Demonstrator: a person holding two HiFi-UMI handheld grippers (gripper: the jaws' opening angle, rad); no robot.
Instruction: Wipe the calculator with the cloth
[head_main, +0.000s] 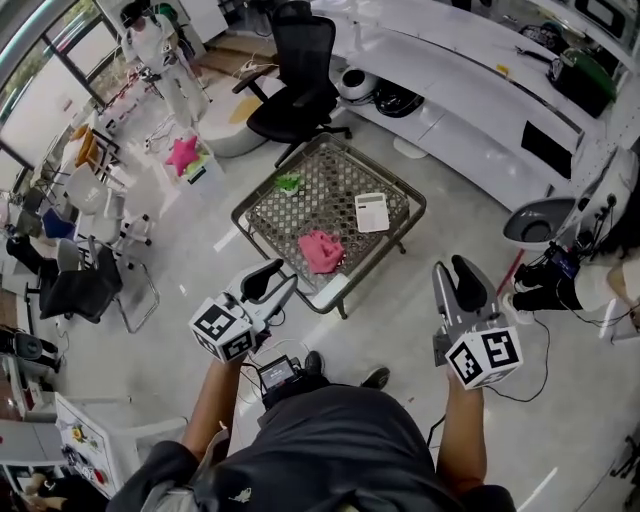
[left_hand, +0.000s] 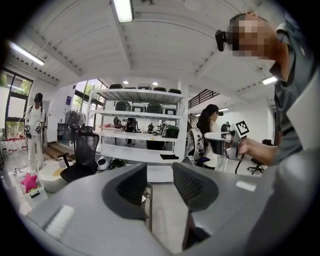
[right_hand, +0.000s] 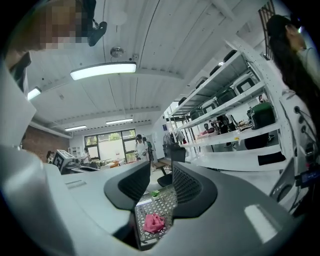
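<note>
White calculator (head_main: 372, 212) flat on mesh table (head_main: 330, 180), well ahead of right gripper (head_main: 456, 268) and slightly to its left. Pink cloth (head_main: 321, 250) crumpled near the calculator, closer to left gripper (head_main: 277, 281). Both grippers off the table, jaws apart, grasping nothing.

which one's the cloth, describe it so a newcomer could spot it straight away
Find the low mesh-topped table in front of the black office chair. The cloth is the crumpled heap at its edge nearest the person. Unlike the flat white calculator and the small green object, it is pink.
</note>
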